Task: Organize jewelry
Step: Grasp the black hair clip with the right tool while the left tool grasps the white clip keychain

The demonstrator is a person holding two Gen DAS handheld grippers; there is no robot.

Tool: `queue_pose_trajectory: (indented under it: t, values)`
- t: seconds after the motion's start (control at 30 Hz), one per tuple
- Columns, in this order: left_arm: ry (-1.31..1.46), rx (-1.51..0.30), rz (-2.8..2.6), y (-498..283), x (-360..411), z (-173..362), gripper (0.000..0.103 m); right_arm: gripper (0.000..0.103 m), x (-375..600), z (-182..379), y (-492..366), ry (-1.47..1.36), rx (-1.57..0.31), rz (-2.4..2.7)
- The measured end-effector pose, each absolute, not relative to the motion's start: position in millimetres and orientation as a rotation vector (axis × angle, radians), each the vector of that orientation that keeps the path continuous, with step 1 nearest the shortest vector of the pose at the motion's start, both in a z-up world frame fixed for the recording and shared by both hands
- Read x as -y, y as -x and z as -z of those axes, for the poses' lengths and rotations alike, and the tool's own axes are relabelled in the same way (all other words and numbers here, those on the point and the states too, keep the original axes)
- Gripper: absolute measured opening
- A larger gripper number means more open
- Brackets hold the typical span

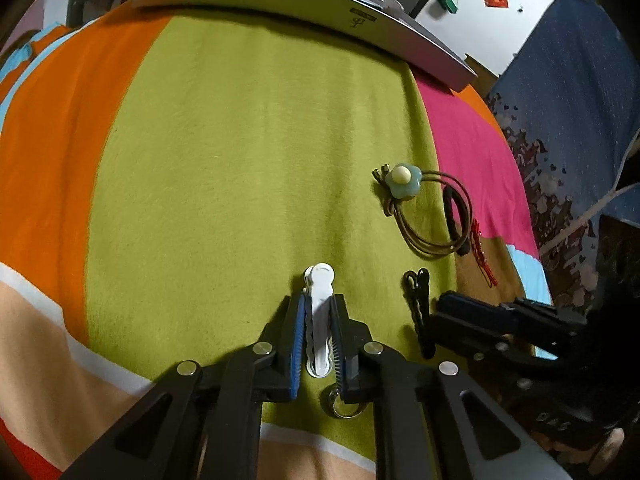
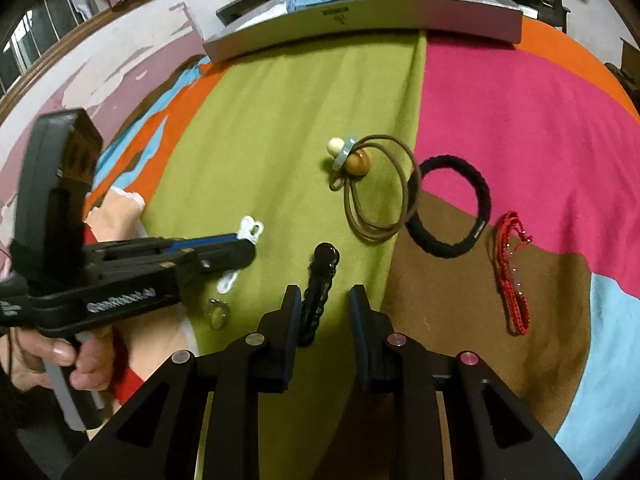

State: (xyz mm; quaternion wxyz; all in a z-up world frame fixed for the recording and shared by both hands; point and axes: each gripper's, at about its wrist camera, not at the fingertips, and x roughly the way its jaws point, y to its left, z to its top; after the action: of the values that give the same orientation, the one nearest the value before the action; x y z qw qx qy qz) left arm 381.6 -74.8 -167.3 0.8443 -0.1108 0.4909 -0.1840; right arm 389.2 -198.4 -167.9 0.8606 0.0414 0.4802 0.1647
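Two grippers are working low over the blanket (image 1: 240, 160): left gripper (image 1: 318, 320) is clamping the white clip (image 1: 319, 312) near the green stripe's near edge; right gripper (image 2: 325, 312), jaws apart, is straddling the black clip (image 2: 318, 288). Both should grip mid-body, lift straight, then carry to the far grey box (image 2: 360, 24).

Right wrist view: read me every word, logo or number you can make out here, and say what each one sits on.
"GenRobot.ai": white letters on the side of the left gripper, slightly blurred.
Small dark logo with a label above it: on the front wall of the grey box, too small to read in both views.
Small mark on the black hair tie: unreadable.
Embossed letters on the right gripper body in the left wrist view: unreadable.
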Motion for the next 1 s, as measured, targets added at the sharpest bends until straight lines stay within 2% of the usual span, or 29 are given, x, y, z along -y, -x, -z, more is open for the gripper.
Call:
queue_pose_trajectory:
  t: [0.27, 0.4, 0.5, 0.57, 0.6, 0.77, 1.0]
  values:
    - [0.341, -1.03, 0.335, -375, 52, 162, 0.012, 0.024, 189, 167, -398, -0.093, -1.009, -0.338]
    - [0.362, -1.02, 0.322, -373, 46, 160, 0.012, 0.03, 185, 170, -398, -0.093, -1.01, -0.331]
    - [0.353, -1.011, 0.31, -371, 45, 157, 0.012, 0.031, 177, 173, -401, -0.061, -1.009, -0.316]
    - [0.354, -0.996, 0.303, -369, 43, 153, 0.012, 0.027, 172, 174, -402, -0.037, -1.002, -0.303]
    - [0.357, -0.989, 0.299, -369, 42, 152, 0.012, 0.014, 171, 174, -401, -0.02, -0.996, -0.295]
    - [0.362, -0.942, 0.279, -367, 36, 141, 0.012, 0.013, 178, 156, -390, -0.033, -0.919, -0.302]
    - [0.347, -0.844, 0.252, -384, 33, 100, 0.012, 0.013, 204, 86, -386, -0.081, -0.692, -0.3]
